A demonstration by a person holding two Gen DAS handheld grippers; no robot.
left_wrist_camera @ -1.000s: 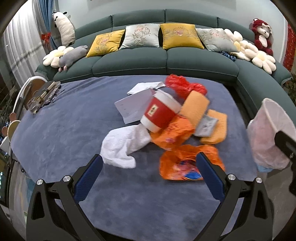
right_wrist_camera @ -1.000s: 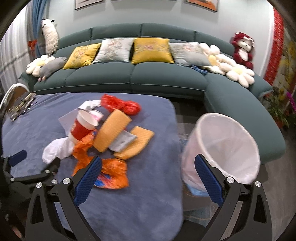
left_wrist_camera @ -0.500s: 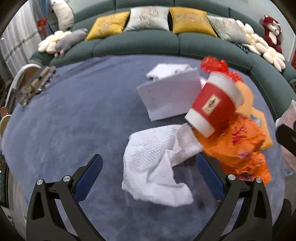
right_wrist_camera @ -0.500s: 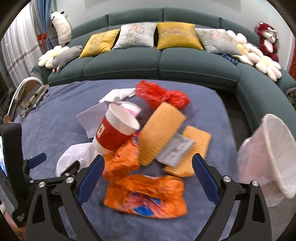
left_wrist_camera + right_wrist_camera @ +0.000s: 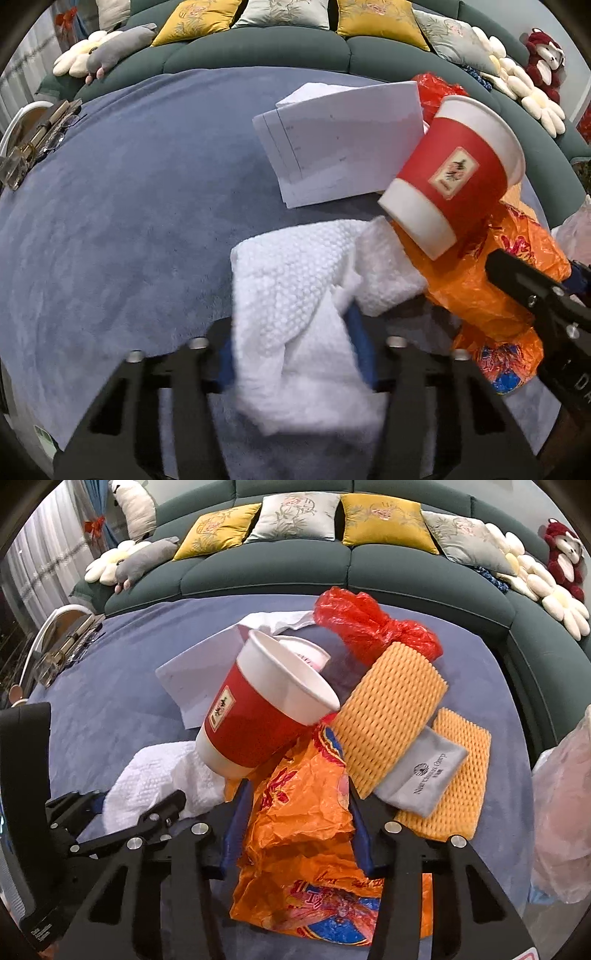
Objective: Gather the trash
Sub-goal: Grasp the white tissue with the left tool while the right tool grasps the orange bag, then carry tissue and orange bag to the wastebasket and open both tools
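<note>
left wrist view: left gripper (image 5: 295, 354) jaws closing around white paper towel (image 5: 295, 295) (right gripper (image 5: 295, 827) likewise closing around orange bag (image 5: 306, 812)).

Both wrist views look steeply down, close, sharing the red cup (image 5: 452, 173).

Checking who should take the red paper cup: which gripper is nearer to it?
Right, narrowly. The right gripper is closing its jaws around the orange bag just under the cup's base. The left gripper is closing on the white paper towel, farther off.
</note>
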